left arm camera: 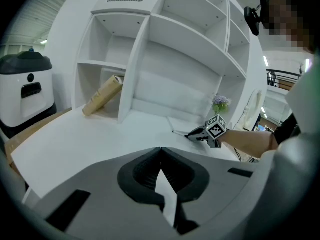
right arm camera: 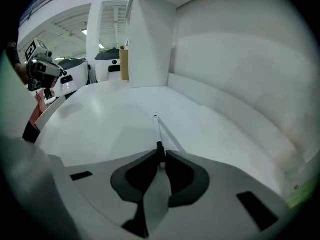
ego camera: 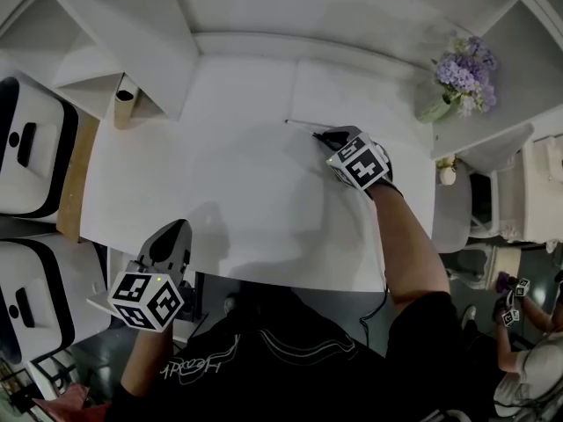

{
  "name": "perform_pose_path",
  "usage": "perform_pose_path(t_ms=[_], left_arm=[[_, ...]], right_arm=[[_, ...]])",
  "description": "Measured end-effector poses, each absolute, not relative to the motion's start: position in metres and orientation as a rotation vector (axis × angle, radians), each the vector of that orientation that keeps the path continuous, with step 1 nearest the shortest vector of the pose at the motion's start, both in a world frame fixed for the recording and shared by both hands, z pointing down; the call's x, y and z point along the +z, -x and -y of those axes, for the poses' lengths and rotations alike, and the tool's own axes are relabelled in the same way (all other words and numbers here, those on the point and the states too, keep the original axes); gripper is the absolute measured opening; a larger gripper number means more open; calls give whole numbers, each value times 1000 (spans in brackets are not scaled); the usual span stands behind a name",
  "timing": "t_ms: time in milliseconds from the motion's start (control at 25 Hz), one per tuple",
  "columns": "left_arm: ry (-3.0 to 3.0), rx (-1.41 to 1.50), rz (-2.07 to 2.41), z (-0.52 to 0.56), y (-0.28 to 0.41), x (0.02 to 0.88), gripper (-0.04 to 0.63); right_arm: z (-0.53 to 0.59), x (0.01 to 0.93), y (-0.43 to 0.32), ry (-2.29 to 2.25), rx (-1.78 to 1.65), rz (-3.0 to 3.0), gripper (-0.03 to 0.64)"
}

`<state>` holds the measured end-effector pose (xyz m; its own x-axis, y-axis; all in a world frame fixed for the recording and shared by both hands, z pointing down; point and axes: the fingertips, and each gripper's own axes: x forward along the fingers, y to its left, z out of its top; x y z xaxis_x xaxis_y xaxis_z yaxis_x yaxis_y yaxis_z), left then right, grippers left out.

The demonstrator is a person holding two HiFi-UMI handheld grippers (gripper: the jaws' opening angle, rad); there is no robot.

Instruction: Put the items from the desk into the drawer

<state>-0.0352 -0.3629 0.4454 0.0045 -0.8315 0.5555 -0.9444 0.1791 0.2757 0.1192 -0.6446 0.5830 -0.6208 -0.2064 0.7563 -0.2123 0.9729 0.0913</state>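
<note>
A thin white pen with a dark end [ego camera: 301, 125] lies along the white desk [ego camera: 220, 200] toward its back middle. My right gripper [ego camera: 320, 136] is shut on the pen's dark end; in the right gripper view the pen [right arm camera: 158, 130] runs straight out from the closed jaws of the right gripper [right arm camera: 161, 157]. My left gripper [ego camera: 172, 234] hovers at the desk's front left edge, shut with nothing in it. In the left gripper view the left gripper [left arm camera: 161, 151] has its jaws together, and the right gripper [left arm camera: 196, 134] with the pen [left arm camera: 179, 132] shows far across the desk. No drawer is clearly in view.
A white shelf unit [left arm camera: 150, 54] rises at the back of the desk, with a brown cardboard piece [ego camera: 125, 105] leaning in its left bay. Purple flowers [ego camera: 464, 76] stand at the back right. White machines [ego camera: 31, 148] stand left of the desk. Another person [ego camera: 528, 359] is at the lower right.
</note>
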Motion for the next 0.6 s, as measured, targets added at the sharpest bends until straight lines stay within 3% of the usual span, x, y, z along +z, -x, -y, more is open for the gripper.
perform_pose_path(t_ms=[280, 600], left_arm=[[-1764, 183, 1817, 363, 38, 416, 20], [-1812, 127, 1799, 298, 55, 395, 21]], right_arm=[[598, 554, -111, -400, 226, 2329, 71], [471, 496, -79, -377, 395, 2457, 69]])
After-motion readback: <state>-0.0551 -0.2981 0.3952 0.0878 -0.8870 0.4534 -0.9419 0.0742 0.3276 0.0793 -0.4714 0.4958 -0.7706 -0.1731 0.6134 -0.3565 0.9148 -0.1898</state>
